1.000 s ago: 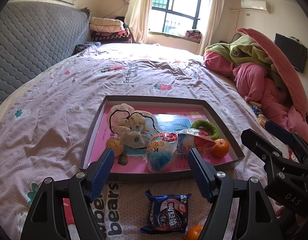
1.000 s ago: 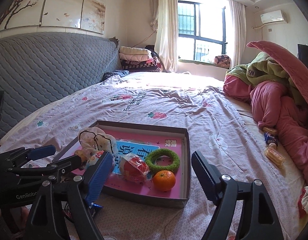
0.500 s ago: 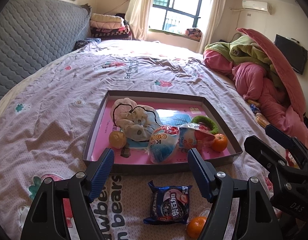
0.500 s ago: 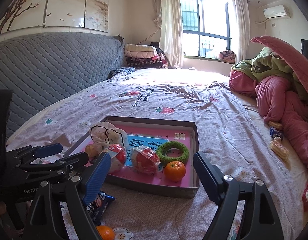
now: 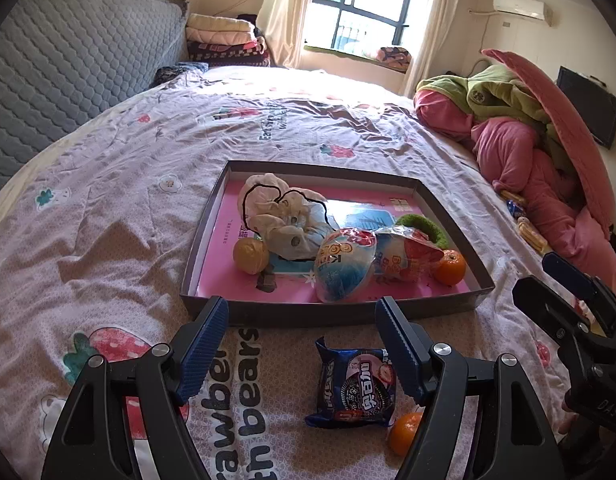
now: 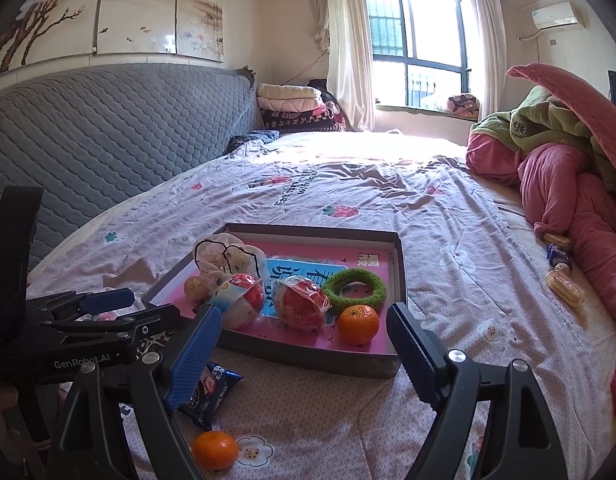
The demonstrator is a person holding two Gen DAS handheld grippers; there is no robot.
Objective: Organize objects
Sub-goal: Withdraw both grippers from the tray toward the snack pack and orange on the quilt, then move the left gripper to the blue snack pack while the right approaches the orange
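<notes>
left wrist view: the left gripper (image 5: 302,322) is seen with ribbed blue pads spread wide and nothing between them, hung over a wrinkled printed bedsheet (image 5: 108,208). a glossy blue cookie packet (image 5: 354,384) is laid flat on the sheet just before a shallow cardboard tray (image 5: 212,216), a round mandarin (image 5: 404,432) beside it, half hidden by the black finger. inside the tray are seen a crumpled cloth toy (image 5: 284,216), 2 crinkly wrapped balls, a fuzzy green ring (image 5: 422,226), partly covered, and another mandarin (image 5: 450,267). right wrist view: the right gripper (image 6: 304,334) is likewise spread wide and empty; the ring (image 6: 354,290) is shown whole here, the packet (image 6: 212,392) partly blocked by a pad.
</notes>
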